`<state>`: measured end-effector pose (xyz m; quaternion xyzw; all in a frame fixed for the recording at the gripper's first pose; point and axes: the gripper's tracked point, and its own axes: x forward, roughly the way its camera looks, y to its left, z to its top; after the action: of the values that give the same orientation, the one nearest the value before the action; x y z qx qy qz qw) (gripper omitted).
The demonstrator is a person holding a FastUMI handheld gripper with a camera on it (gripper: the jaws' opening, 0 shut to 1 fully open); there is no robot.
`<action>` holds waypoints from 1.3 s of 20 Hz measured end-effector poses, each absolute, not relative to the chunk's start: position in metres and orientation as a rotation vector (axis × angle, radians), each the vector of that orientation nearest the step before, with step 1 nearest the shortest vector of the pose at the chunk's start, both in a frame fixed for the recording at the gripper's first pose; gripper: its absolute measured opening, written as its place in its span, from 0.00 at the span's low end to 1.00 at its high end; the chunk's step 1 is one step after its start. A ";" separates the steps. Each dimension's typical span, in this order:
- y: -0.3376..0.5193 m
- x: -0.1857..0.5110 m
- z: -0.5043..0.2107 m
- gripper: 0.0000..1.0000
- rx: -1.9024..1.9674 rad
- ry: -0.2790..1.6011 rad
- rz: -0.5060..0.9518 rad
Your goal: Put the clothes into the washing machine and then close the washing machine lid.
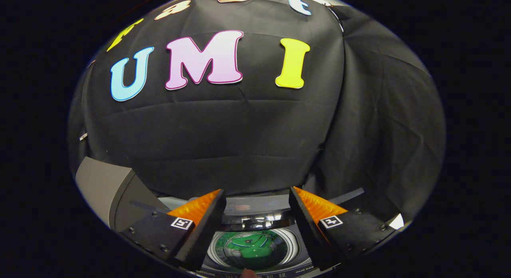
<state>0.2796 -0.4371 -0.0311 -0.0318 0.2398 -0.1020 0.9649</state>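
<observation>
Two fingers of the gripper (257,198) stand spread wide with nothing between them, hovering above the washing machine (255,266), whose round drum opening sits below and between them. A green garment (251,246) with pale trim already lies inside the drum, so the loading looks done and the lid is likely the step in hand. The grey panel (105,190) rising beyond the left finger may be the raised lid, though I cannot be sure. To close it well, I would reach behind its top edge, push it forward and down steadily, and keep the fingers clear of the rim as it drops
</observation>
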 end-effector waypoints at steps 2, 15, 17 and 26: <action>-0.436 0.277 -0.031 0.99 -0.055 0.477 -0.201; -0.434 0.247 -0.043 0.99 -0.048 0.485 -0.173; -0.435 0.239 -0.047 0.99 -0.052 0.495 -0.174; -0.449 0.190 -0.126 0.99 -0.013 0.674 -0.186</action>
<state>0.1901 -0.4488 -0.1264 -0.0065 0.3302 -0.0910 0.9395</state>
